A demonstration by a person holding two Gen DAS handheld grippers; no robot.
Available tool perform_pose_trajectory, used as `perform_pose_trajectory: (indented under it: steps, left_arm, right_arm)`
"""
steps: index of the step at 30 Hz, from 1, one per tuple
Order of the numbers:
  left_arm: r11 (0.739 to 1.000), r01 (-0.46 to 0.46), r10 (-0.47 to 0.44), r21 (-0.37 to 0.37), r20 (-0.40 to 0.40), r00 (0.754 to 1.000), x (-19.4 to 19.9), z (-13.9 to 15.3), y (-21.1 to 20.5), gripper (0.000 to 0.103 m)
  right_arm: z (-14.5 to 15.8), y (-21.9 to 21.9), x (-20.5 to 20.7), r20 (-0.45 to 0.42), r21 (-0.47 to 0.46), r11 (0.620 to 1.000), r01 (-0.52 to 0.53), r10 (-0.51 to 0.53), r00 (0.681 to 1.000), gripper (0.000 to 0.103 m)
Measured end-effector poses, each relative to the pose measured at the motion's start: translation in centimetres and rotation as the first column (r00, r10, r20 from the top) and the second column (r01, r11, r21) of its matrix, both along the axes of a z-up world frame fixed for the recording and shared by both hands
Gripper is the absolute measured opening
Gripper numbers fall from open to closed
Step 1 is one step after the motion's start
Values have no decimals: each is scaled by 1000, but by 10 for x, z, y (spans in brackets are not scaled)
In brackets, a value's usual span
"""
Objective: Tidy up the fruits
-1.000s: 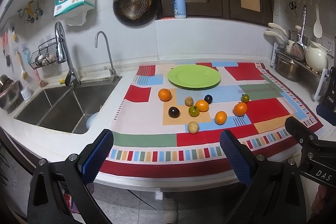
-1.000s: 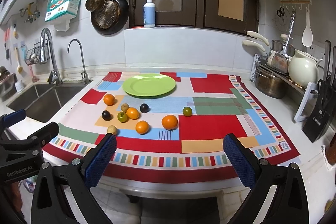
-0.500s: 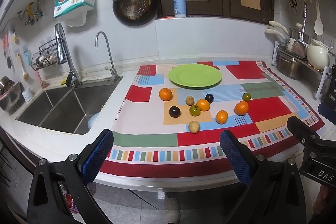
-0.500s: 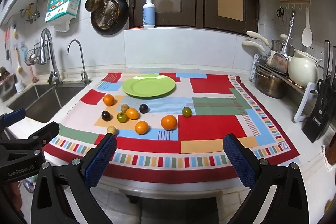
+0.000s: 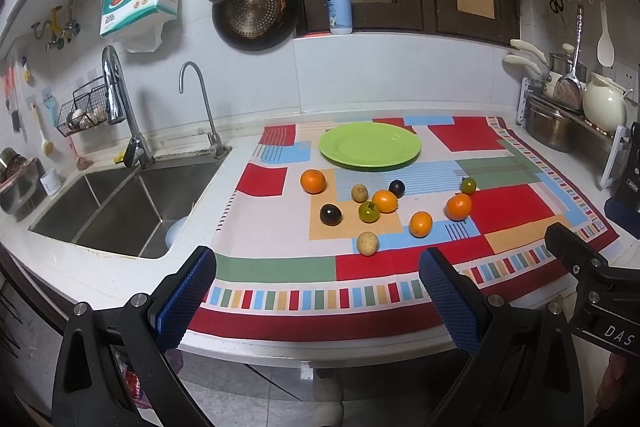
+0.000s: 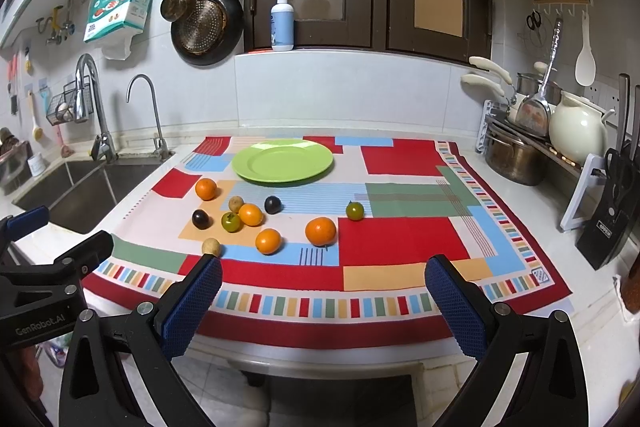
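Observation:
A green plate (image 5: 370, 145) (image 6: 282, 160) sits empty at the back of a colourful patchwork cloth (image 5: 508, 205) (image 6: 404, 241). In front of it lie several loose fruits: oranges (image 5: 313, 181) (image 6: 320, 231), dark plums (image 5: 330, 214) (image 6: 273, 204), green tomatoes (image 5: 369, 211) (image 6: 355, 210) and tan round fruits (image 5: 367, 243) (image 6: 211, 247). My left gripper (image 5: 316, 291) is open and empty, held off the counter's front edge. My right gripper (image 6: 322, 297) is open and empty, also in front of the counter.
A double sink (image 5: 116, 203) with two taps lies left of the cloth. A pot (image 6: 514, 157), a cream jug (image 6: 576, 135) and a knife block (image 6: 612, 223) stand at the right. Pans hang on the back wall (image 5: 256, 13).
Both grippers have drifted slightly; the view of the fruits is almost unchanged. Nothing was taken hold of or moved.

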State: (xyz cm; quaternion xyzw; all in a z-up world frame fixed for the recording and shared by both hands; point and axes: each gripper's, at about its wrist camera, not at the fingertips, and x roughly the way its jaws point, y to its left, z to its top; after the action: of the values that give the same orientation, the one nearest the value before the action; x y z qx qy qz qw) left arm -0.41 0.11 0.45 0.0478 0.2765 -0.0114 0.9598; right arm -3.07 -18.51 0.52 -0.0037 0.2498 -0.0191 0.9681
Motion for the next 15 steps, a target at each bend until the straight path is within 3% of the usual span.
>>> perform_pose_trajectory:
  steps: [15]
  left_arm:
    - [1000, 0, 0, -8, -6, 1000, 0, -1, 2, 103]
  right_arm:
    - [-3, 1, 1, -5, -5, 1000, -8, 8, 1000, 102]
